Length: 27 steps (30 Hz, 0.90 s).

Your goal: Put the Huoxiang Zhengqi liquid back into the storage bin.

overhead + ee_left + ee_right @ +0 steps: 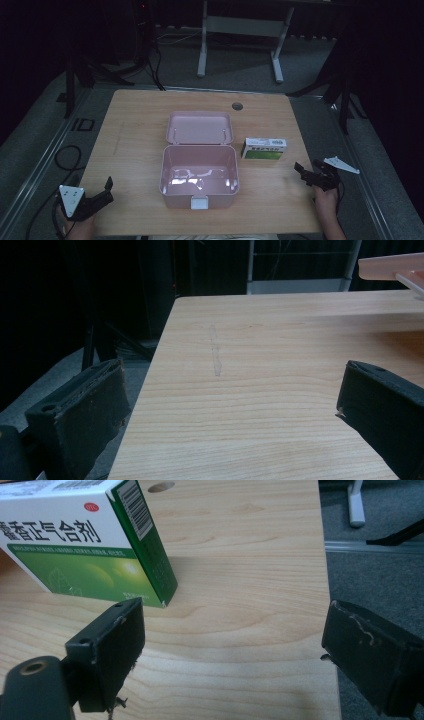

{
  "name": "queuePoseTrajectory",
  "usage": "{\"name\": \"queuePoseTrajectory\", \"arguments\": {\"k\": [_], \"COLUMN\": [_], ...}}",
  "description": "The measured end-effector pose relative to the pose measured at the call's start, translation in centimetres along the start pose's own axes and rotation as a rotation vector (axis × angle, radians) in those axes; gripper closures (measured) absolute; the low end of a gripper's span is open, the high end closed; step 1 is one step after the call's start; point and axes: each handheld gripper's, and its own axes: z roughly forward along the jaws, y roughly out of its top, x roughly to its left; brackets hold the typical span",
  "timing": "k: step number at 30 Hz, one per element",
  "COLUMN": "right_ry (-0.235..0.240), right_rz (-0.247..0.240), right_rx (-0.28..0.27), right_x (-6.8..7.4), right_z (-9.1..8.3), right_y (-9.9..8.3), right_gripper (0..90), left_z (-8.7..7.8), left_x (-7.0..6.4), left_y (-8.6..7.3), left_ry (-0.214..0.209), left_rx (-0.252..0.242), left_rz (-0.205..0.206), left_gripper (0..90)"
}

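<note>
The right tool (pixel 305 173) is held with its jaws spread wide and nothing between them; in the right gripper view the near corner of the medicine box (pixel 85 545) is seen just beyond the left jaw, not touched. In the high view the medicine box (pixel 264 148) lies flat on the bench (pixel 135 125), just to the right of the open pink case (pixel 199 172), whose lid (pixel 200 128) is folded back away from the person. The step in hand is judged to be the reach for the box, with placement in the case to follow. For a sound grasp, the tool should be advanced forward and to the left until the box is centred between the jaws, and the jaws should be aligned across the narrow dimension of the box, since the long side may exceed the opening. Closure should be gentle, as the carton is likely to crush. The box should be lifted clear of the case wall before being carried across. The left tool (pixel 102 195) rests near the front-left corner of the bench, well apart from the case, its jaws likewise wide open and empty; it could be brought to steady the case if sliding is noted.
</note>
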Motion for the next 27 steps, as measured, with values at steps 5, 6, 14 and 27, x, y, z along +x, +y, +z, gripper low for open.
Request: {"name": "queuePoseTrajectory", "arguments": {"k": [5,6,14,27], "right_ry": [0.039,0.047,0.182,0.397], "right_rz": [-0.006,-0.010,-0.131,-0.332], "right_rx": [0.023,0.025,0.116,0.269], "right_x": [-0.1,-0.1,0.2,1.0], "right_z": [0.1,0.1,0.8,1.8], "right_y": [0.1,0.1,0.3,0.4], "right_gripper": [10.0,10.0,10.1,10.0], "left_z": [0.0,0.0,0.1,0.1], "left_x": [0.0,-0.1,0.0,0.2], "left_y": [0.0,0.0,0.0,-0.1], "left_ry": [-0.006,-0.009,-0.014,-0.028], "left_rx": [0.005,0.008,0.016,0.033], "left_rz": [-0.001,0.001,-0.010,-0.026], "left_gripper": [0.3,0.3,0.3,0.3]}}
